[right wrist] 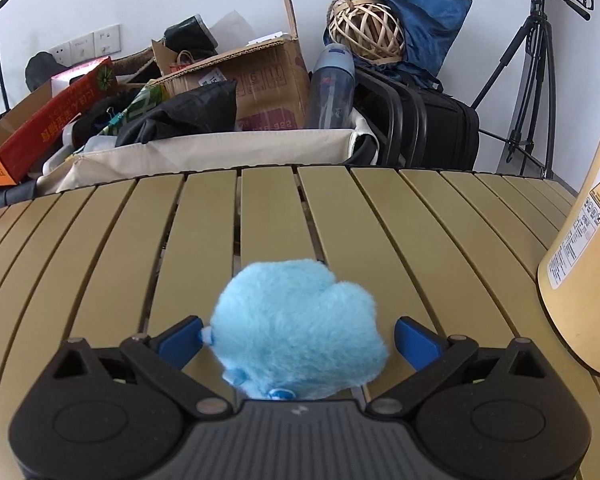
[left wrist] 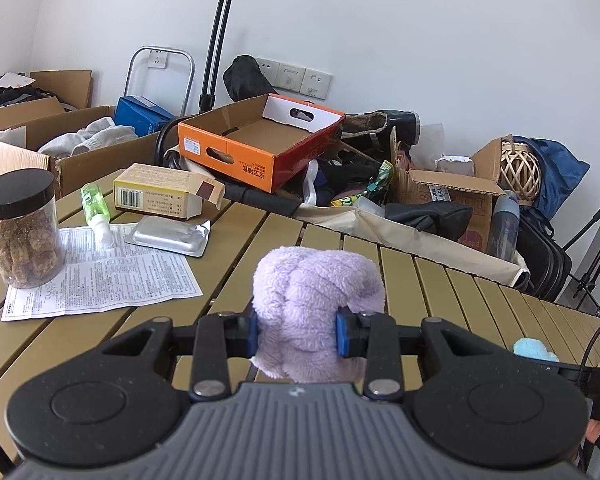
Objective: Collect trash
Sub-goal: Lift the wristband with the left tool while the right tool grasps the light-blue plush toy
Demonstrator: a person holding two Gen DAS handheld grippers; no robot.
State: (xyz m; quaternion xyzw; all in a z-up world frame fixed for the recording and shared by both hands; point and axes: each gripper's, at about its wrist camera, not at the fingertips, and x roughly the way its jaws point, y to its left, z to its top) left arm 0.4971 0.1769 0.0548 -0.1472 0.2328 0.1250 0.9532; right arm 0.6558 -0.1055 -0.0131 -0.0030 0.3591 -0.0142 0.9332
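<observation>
My left gripper pinches a fluffy lilac cloth, bunched, above the slatted table. My right gripper stands spread around a fuzzy sky-blue ball resting on the slats.

A towel sits between the left jaws, a jar and leaflet far left. A plush lies between the right jaws on the table.

A bunched lilac fleece cloth stands upright, pinched at its waist, while a fluffy sky-blue ball (fur slightly matted) rests on the slats.
</observation>
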